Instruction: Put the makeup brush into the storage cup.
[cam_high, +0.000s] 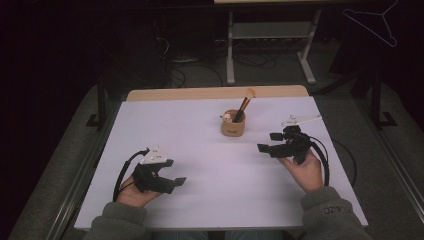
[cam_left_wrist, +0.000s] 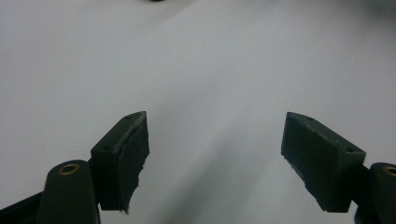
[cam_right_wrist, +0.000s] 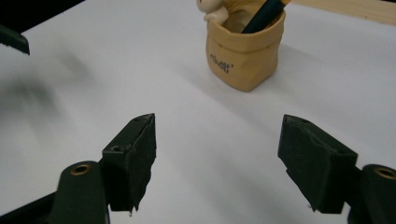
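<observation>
1. my left gripper rests low over the near left part of the white table, jaws spread wide with nothing between them; its own view shows bare white surface past both pads.
2. my right gripper sits at the right side, jaws spread too and empty, turned toward the tan pouch.
3. the tan pouch stands upright near the middle of the far half of the table, just beyond and to the left of my right gripper but apart from it. a makeup brush leans in it, bristles up, with a small pale thing at the rim.
4. i judge this as the pause around the pouch: both hands free, nothing gripped, either set to reach in or just let go. i can't tell which.
5. if i go on, the right gripper needs to close the short gap and line its jaws on the brush handle or the pouch wall; the pouch looks soft and may tip or crumple, so the left could steady it.
6. hard to make out: the pale thing's shape, and the print on the pouch. in the right gripper view the brush top is cut off and the left side is blurred.
</observation>
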